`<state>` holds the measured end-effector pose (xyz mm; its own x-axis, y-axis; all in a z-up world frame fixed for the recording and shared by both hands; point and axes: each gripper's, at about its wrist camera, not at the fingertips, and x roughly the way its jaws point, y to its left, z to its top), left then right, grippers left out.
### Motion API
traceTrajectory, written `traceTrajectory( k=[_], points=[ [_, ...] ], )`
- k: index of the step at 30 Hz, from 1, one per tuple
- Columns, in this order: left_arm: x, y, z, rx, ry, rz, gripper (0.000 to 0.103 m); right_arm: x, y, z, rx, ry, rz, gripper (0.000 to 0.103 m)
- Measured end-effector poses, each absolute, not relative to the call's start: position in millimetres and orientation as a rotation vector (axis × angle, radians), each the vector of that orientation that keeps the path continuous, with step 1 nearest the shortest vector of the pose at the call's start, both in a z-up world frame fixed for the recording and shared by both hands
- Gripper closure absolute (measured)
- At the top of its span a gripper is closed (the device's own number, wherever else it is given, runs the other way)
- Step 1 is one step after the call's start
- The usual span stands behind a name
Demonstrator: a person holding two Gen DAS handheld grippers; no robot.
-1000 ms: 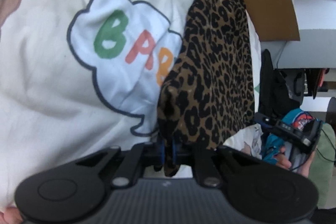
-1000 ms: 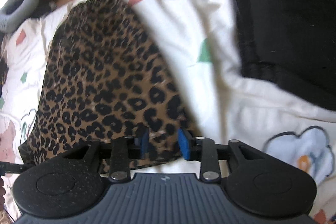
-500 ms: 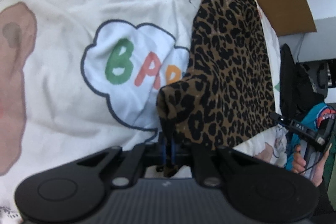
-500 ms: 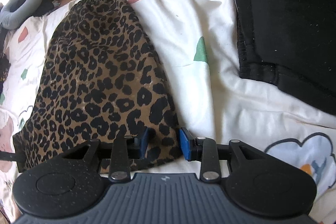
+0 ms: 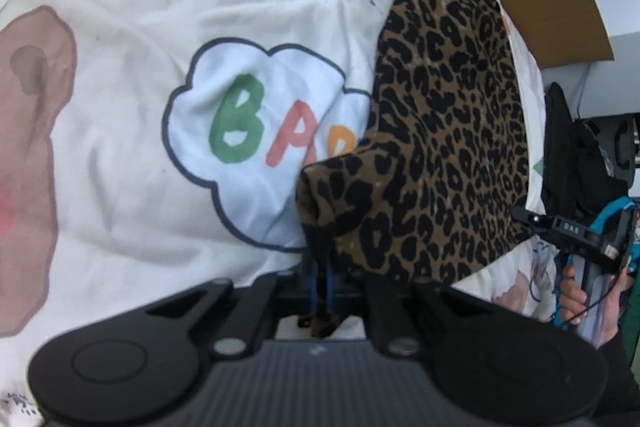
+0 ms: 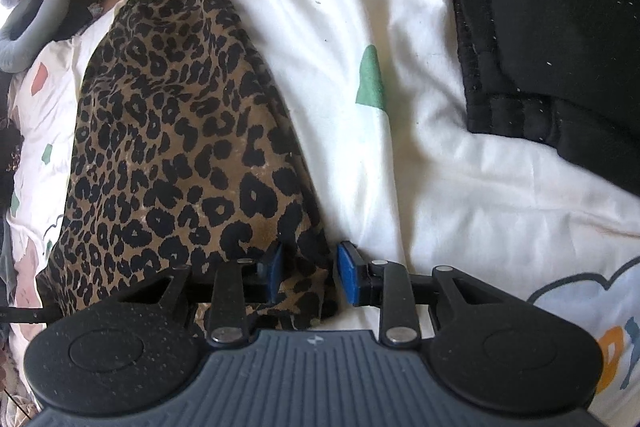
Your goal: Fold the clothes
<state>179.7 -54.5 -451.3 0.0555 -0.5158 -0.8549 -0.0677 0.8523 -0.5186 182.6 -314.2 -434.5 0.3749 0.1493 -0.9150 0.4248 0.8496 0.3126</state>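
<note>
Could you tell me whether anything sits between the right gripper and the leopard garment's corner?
Nothing visible does. The right gripper is closing with the leopard garment corner already between its blue pads, which do not yet press it. The black clothes lie apart, off to the right on the sheet.

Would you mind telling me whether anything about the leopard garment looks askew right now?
Slightly: the leopard-print garment lies mostly flat on the bedsheet, but its corner at the left gripper is bunched and lifted. The right gripper is closing around the other corner.
</note>
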Motion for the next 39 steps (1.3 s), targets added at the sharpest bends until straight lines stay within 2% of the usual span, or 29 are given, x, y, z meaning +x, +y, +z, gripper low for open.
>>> traceTrajectory(
  k=[1, 3, 4, 6, 16, 23, 26, 27, 28, 30, 39],
  points=[
    [180, -54, -451, -0.488, 1.493, -0.361, 0.098, 184, -313, -434, 0.549, 1.199, -0.181, 0.081],
    [181, -53, -449, -0.483, 1.492, -0.367, 0.098, 185, -312, -431, 0.532, 1.211, -0.167, 0.088],
    [181, -53, -447, -0.481, 1.493, -0.371, 0.098, 185, -311, -429, 0.537, 1.211, -0.164, 0.095],
    [181, -51, -443, -0.485, 1.496, -0.378, 0.098, 186, -310, -425, 0.537, 1.210, -0.161, 0.100],
    [192, -38, -398, -0.440, 1.439, -0.387, 0.099, 178, -314, -395, 0.609, 1.165, -0.096, 0.101],
    [195, -33, -417, -0.420, 1.461, -0.356, 0.099, 175, -323, -415, 0.638, 1.170, -0.077, 0.101],
    [194, -30, -429, -0.425, 1.477, -0.356, 0.099, 174, -331, -423, 0.642, 1.163, -0.086, 0.095],
    [193, -30, -432, -0.426, 1.481, -0.355, 0.099, 173, -333, -425, 0.632, 1.159, -0.097, 0.086],
    [193, -30, -434, -0.429, 1.484, -0.354, 0.099, 173, -336, -426, 0.638, 1.154, -0.102, 0.074],
    [193, -29, -437, -0.429, 1.486, -0.354, 0.099, 172, -341, -429, 0.660, 1.144, -0.106, 0.062],
    [195, -32, -441, -0.402, 1.488, -0.352, 0.099, 187, -352, -452, 0.810, 1.124, -0.042, 0.062]
  ],
)
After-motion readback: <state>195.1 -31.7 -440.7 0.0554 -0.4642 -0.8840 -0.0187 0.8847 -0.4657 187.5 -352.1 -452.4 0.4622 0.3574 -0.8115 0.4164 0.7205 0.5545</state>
